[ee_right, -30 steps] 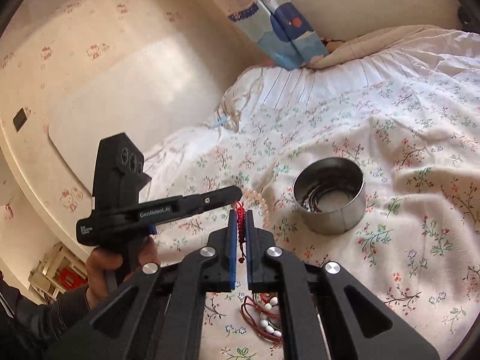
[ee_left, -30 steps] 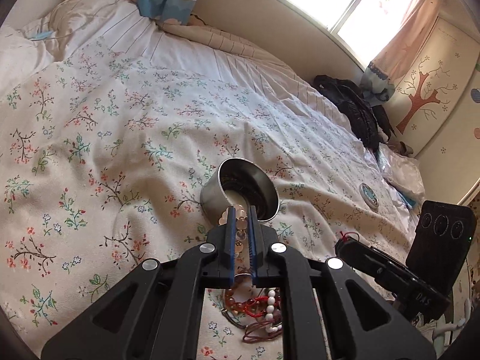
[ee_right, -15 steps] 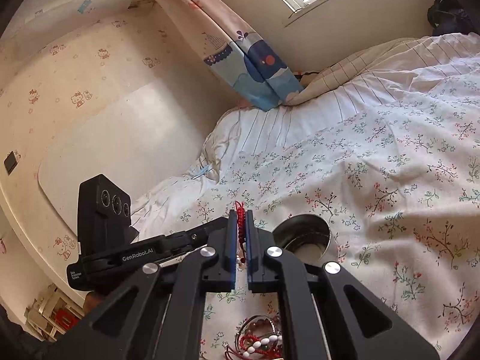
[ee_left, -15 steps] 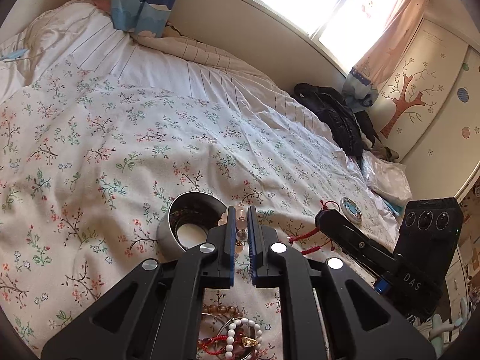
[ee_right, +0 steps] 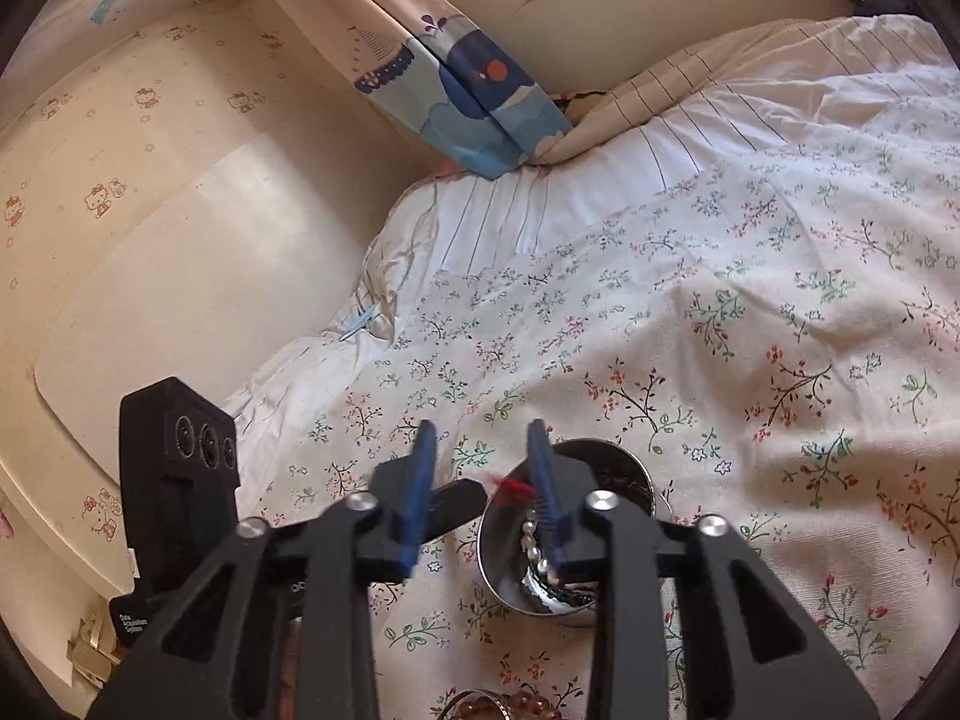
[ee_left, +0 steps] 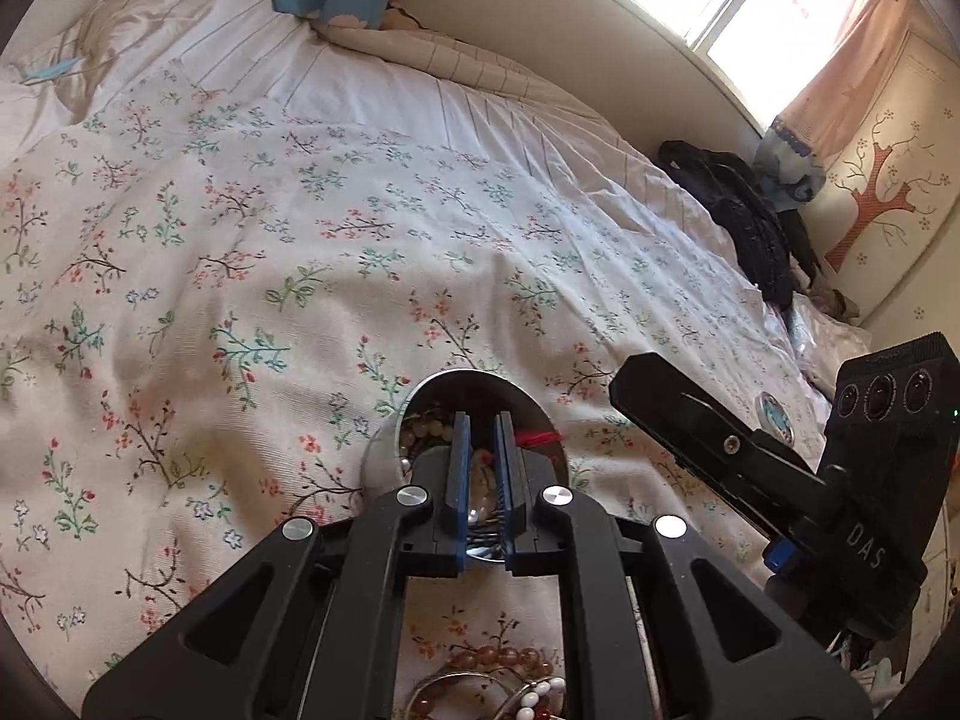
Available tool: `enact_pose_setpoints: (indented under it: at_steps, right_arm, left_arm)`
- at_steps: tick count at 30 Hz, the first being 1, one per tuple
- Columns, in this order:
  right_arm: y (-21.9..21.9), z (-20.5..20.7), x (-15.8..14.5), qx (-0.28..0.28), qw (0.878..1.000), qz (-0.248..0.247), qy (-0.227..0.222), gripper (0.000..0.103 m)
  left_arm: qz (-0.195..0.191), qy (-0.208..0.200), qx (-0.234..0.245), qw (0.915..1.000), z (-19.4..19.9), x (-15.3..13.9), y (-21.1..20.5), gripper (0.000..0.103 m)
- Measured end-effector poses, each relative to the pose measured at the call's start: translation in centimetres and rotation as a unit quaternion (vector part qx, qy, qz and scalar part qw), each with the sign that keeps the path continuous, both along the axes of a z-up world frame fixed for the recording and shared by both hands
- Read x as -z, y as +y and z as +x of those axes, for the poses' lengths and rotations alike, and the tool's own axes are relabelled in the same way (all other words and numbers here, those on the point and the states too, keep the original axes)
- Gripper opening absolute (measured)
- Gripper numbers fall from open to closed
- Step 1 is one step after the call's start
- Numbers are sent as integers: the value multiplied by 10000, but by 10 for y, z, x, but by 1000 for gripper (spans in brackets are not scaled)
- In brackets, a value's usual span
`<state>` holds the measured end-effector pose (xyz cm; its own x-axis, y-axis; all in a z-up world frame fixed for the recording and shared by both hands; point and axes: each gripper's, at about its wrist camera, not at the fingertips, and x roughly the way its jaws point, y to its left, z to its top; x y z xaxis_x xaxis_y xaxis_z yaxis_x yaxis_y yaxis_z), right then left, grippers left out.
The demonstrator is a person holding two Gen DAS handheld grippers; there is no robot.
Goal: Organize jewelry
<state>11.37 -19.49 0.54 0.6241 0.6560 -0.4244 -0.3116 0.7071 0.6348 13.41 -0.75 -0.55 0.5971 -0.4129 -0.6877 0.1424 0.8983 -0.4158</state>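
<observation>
While both grippers hang over the steel bowl (ee_right: 576, 564) on the floral bedspread (ee_left: 252, 252), the reason looks plain: each has brought a piece to drop inside; the right gripper (ee_right: 480, 450) has just been opening its jaws, and the red cord bracelet (ee_right: 510, 487) sits loose at the bowl's rim, just beside one blue pad and no longer pinched; the left gripper (ee_left: 481, 420) is nearly shut on a pale bead bracelet (ee_left: 480, 474), held directly above the bowl's mouth, presumably for release next; beads and dark cords already lie in the bowl; more bracelets (ee_left: 498, 678), amber and white beads among them, wait on the bedspread below the left gripper, not yet sorted.
</observation>
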Motion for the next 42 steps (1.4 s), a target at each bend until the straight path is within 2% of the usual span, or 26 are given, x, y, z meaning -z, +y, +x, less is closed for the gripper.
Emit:
enact_pose_setpoints:
  at_steps: [9, 14, 16, 18, 20, 22, 23, 28, 33, 38, 42]
  right_arm:
    - [-11, -8, -2, 136, 9999, 42, -51, 37]
    - [-11, -9, -2, 162, 9999, -26, -42, 40]
    - [-12, -12, -2, 179, 9998, -115, -22, 45]
    - [-12, -17, -3, 192, 9994, -291, 7, 47]
    - [-13, -24, -3, 210, 9984, -519, 70, 48]
    - [-15, -34, -1, 238, 9968, -750, 158, 50]
    - [-17, -40, 0, 270, 9958, -857, 195, 51]
    - [-25, -65, 10, 368, 9894, -1317, 488, 53]
    - [-19, -90, 27, 129, 9813, -1763, 757, 53]
    - [-18, -103, 34, 101, 9793, -1824, 869, 53]
    - [-17, -107, 35, 16, 9794, -1792, 928, 53]
  left_arm:
    - [162, -138, -74, 9997, -5, -6, 3, 7]
    - [349, -193, -63, 9992, -9, -7, -2, 8]
    - [470, -214, -74, 9986, -11, -7, -3, 10]
    - [611, -240, -99, 9978, -16, -7, -3, 16]
    - [726, -273, -135, 9969, -23, -6, -2, 35]
    - [798, -300, -163, 9962, -32, -6, 0, 46]
    - [834, -302, -154, 9959, -36, -6, 1, 47]
    - [982, -181, 89, 9950, -56, 1, -2, 48]
    - [1195, -80, 365, 9921, -77, 8, -10, 48]
    - [1132, 32, 766, 9906, -100, 11, -8, 48]
    - [1316, 181, 1256, 9832, -121, 16, -12, 49]
